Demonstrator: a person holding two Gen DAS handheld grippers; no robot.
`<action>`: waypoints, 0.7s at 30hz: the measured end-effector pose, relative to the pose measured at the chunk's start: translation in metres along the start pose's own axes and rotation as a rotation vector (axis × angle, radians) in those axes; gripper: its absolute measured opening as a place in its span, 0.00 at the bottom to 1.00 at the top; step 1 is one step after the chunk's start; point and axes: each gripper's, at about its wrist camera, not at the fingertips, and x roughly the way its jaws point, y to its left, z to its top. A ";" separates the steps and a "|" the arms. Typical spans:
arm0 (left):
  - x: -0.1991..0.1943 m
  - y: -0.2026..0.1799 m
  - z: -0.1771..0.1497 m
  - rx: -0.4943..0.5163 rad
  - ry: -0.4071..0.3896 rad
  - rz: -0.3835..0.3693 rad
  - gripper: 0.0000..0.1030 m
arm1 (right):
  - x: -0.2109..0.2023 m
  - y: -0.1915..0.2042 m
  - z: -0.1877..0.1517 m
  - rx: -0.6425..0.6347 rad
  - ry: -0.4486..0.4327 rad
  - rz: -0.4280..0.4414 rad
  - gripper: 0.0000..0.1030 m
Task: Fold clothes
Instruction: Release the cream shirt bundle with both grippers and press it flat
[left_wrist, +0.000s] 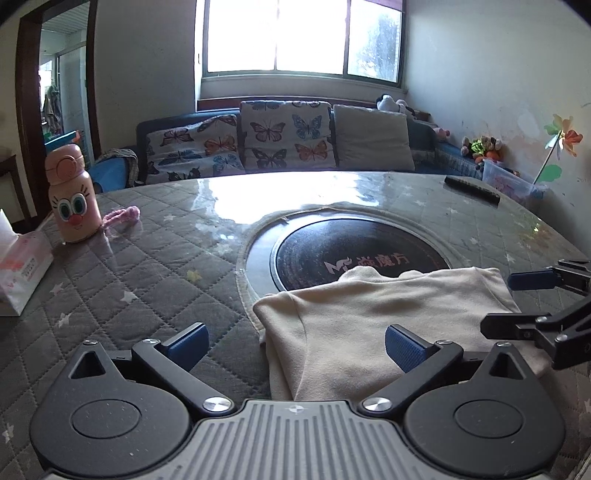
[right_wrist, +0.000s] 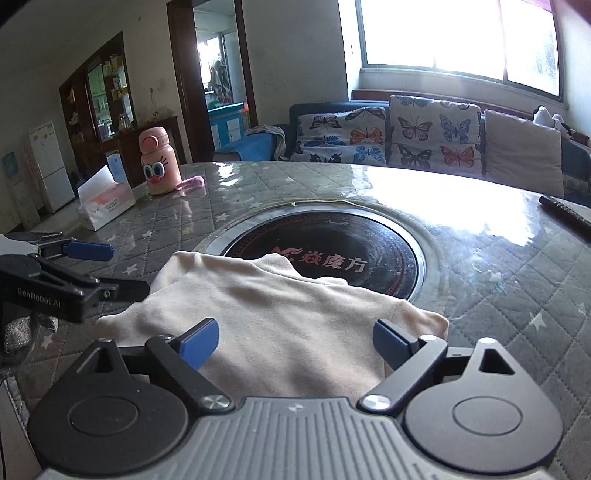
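Cream garment (left_wrist: 373, 325) lies folded on quilted table (left_wrist: 147, 280), far edge overlapping black round hotplate (left_wrist: 332, 251). Left claw (left_wrist: 295, 347) spread wide, empty. Right claw (right_wrist: 295, 343) likewise, empty over cloth. I judge fold released; next I pinch near corners evenly, lift low.

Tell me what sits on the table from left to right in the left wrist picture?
Tissue pack → pink bottle with a face → pink fuzzy cord → round black cooktop → dark remote.

A home living room: butterfly-cushioned sofa (left_wrist: 280, 140), quilted table (left_wrist: 147, 266), cartoon bottle (left_wrist: 74, 195), fridge (right_wrist: 48, 166).
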 end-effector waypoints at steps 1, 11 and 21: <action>-0.002 0.000 -0.001 -0.002 -0.003 -0.004 1.00 | -0.002 0.001 -0.001 0.002 -0.009 -0.003 0.99; -0.015 -0.004 -0.008 -0.004 -0.025 -0.005 1.00 | -0.020 0.007 -0.005 0.013 -0.081 -0.004 1.00; -0.029 -0.001 -0.021 -0.041 -0.050 0.023 1.00 | -0.028 0.020 -0.017 0.000 -0.124 -0.022 1.00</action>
